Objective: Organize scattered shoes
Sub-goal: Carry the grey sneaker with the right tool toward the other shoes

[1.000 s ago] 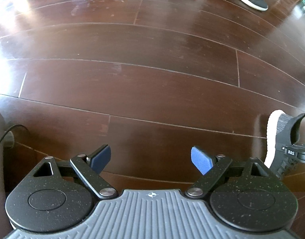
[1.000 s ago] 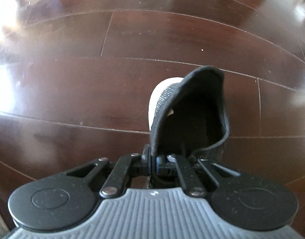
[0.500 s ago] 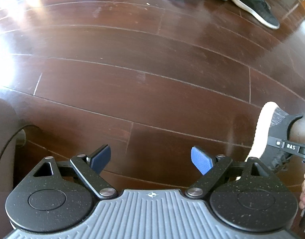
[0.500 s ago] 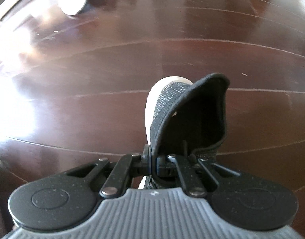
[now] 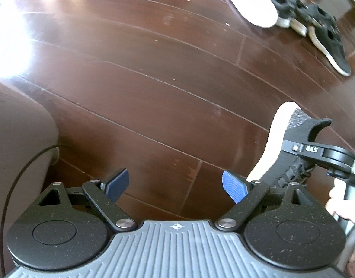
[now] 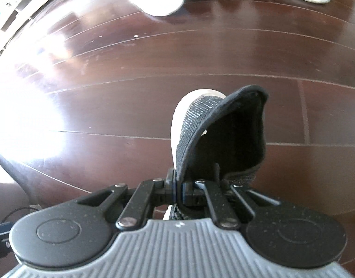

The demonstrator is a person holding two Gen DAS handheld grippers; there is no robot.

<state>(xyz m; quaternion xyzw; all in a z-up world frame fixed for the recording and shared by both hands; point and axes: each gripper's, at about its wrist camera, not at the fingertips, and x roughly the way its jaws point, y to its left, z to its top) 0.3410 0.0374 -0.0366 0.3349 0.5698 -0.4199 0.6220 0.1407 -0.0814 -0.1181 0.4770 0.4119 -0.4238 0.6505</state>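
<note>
Floor: dark reddish-brown glossy wooden plank floor (image 5: pixel 154 74), with strong white glare on its left side in both views.
Right gripper: black two-finger right gripper (image 6: pixel 178 191) has its jaws pressed together on the collar edge of a dark grey knit sneaker with a white sole (image 6: pixel 214 129).
Held sneaker: hangs off the floor from the gripper, its opening facing the camera and its white sole turned left; in the left wrist view it shows at the right edge (image 5: pixel 279 143), beside the right gripper's black body.
Left gripper: black left gripper with blue pads (image 5: pixel 176 185) has its jaws wide apart with nothing between them, above bare planks.
Hand: a person's hand (image 5: pixel 339 203) grips the right tool's handle at the right edge of the left wrist view.
Shoe row: several black low sneakers with pale soles (image 5: pixel 325 32) lie close together at the far edge of the floor, next to a white oval sole turned upward (image 5: pixel 247 2).
Left edge: grey-brown rounded upholstered shape (image 5: pixel 17 139) with a thin black cable (image 5: pixel 22 169) curving by it.
</note>
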